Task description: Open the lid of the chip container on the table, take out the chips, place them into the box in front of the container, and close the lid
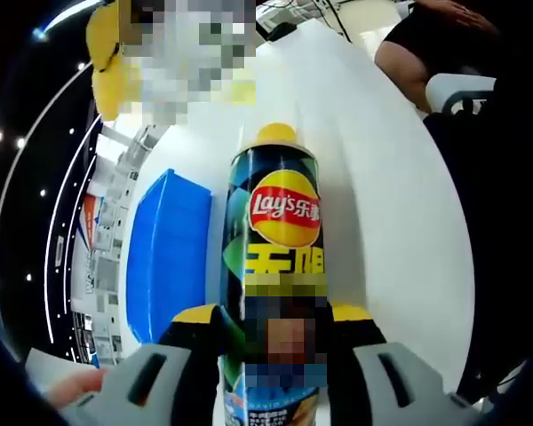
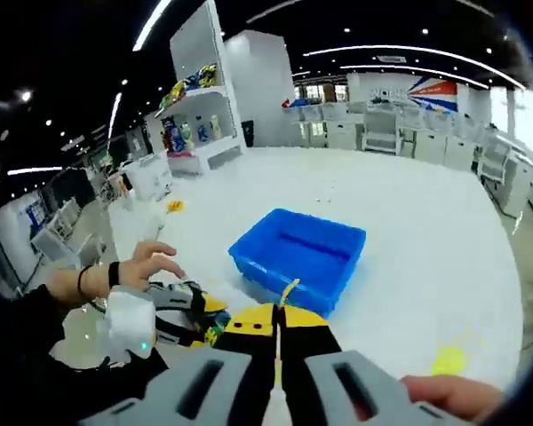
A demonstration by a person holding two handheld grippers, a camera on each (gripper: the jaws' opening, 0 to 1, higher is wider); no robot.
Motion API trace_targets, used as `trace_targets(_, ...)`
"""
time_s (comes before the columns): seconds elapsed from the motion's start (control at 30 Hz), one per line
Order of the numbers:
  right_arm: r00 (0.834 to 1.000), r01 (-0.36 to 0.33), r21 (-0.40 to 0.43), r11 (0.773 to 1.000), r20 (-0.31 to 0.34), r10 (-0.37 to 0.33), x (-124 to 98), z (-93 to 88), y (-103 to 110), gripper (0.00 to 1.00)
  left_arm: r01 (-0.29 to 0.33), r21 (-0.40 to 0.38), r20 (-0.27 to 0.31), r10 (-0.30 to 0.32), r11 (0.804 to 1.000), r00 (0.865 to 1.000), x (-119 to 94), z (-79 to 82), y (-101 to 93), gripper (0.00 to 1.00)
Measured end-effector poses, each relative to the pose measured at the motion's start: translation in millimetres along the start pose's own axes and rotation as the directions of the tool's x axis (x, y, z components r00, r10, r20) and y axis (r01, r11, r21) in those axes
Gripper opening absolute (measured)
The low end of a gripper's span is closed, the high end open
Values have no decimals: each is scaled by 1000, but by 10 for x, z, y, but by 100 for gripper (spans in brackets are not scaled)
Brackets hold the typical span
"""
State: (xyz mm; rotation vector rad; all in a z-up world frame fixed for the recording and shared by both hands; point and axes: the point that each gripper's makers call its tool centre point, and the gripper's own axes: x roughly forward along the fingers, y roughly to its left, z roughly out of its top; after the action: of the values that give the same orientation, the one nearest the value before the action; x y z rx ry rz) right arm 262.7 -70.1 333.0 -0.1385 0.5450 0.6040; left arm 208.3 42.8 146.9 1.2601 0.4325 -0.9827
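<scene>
One chip container [image 1: 280, 266] sits between your left gripper's [image 1: 275, 355] yellow-tipped jaws, which are clamped on its lower body; its yellow lid [image 1: 275, 134] is on and points away from the camera, toward the far edge of the white table [image 1: 373, 177]. One blue box [image 1: 167, 253] lies just beside the container in the left gripper view, on its left. You get the box [image 2: 300, 256] more fully in the right gripper view: open-topped, on the white table [image 2: 409, 213], just beyond your right gripper [image 2: 277, 330], whose jaws are pressed together with a thin yellow strip [image 2: 288, 291] rising from between their tips. That view also gives you your left hand [image 2: 142, 266], fingers spread, on the left gripper [image 2: 191, 311] at lower left, a few small yellow scraps [image 2: 449, 359] on the tabletop, and one white shelf unit [image 2: 202, 106] holding goods in the background.
</scene>
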Motion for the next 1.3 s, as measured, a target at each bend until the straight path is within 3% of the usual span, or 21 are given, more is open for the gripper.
trace_targets(0.07,997,80,-102,992,24,-78,104,155,-33,0,1,-1,-1,-1,1000,1000,1,-2,1,46)
trace_targets(0.13,988,153,-202,967,38,-148,253,267,-53,0,1,-1,0,-1,1000,1000,0,-4,1,46)
trace_targets(0.2,974,227,-316,921,53,-222,439,334,-67,0,1,0,2,-1,1000,1000,-1,-6,1,46)
trace_targets(0.3,948,303,-445,843,52,-313,833,281,-84,0,4,-3,4,-4,1000,1000,3,-10,5,46)
trace_targets(0.33,946,304,-455,837,41,-321,952,238,-78,0,5,-2,4,-5,1000,1000,3,-10,5,46)
trace_targets(0.47,944,301,-440,846,12,-330,1480,30,-101,0,4,-2,0,-4,1000,1000,7,-13,11,46)
trace_targets(0.53,934,333,-435,837,28,-356,1727,-76,-188,0,4,-2,-5,-4,1000,1000,6,-13,8,46)
trace_targets(0.6,935,326,-392,860,1,-354,1915,-231,-246,0,4,-2,-12,-4,1000,1000,5,-13,3,46)
trace_targets(0.73,931,341,-364,867,6,-364,2043,-332,-311,0,10,-3,-19,-10,1000,1000,3,-15,-3,46)
trace_targets(0.77,939,324,-325,888,-3,-344,2081,-356,-293,0,12,-3,-18,-12,1000,1000,7,-16,-1,46)
trace_targets(0.87,952,291,-250,923,-20,-306,2200,-337,-326,0,19,-3,-12,-19,1000,1000,9,-21,2,46)
trace_targets(0.97,953,289,-253,923,-17,-303,2276,-295,-410,1,27,-3,-8,-27,1000,1000,14,-24,6,46)
trace_targets(1.0,958,272,-258,927,-13,-285,2289,-299,-397,1,28,-3,-8,-28,1000,1000,14,-24,9,47)
trace_targets(1.03,976,212,-237,948,-6,-219,2332,-310,-300,2,30,-4,-7,-30,1000,1000,15,-25,10,47)
trace_targets(1.1,984,176,-137,975,-10,-179,2334,-339,-249,8,33,-6,-4,-33,999,999,19,-27,16,47)
trace_targets(1.2,993,114,-21,993,-7,-114,2325,-341,-171,13,37,-9,0,-37,999,999,25,-29,20,47)
trace_targets(1.27,994,94,94,991,41,-98,2270,-239,-181,13,40,-10,2,-40,999,999,25,-29,21,47)
trace_targets(1.3,993,44,167,985,102,-62,2218,-117,-158,13,41,-11,2,-40,999,999,26,-30,22,47)
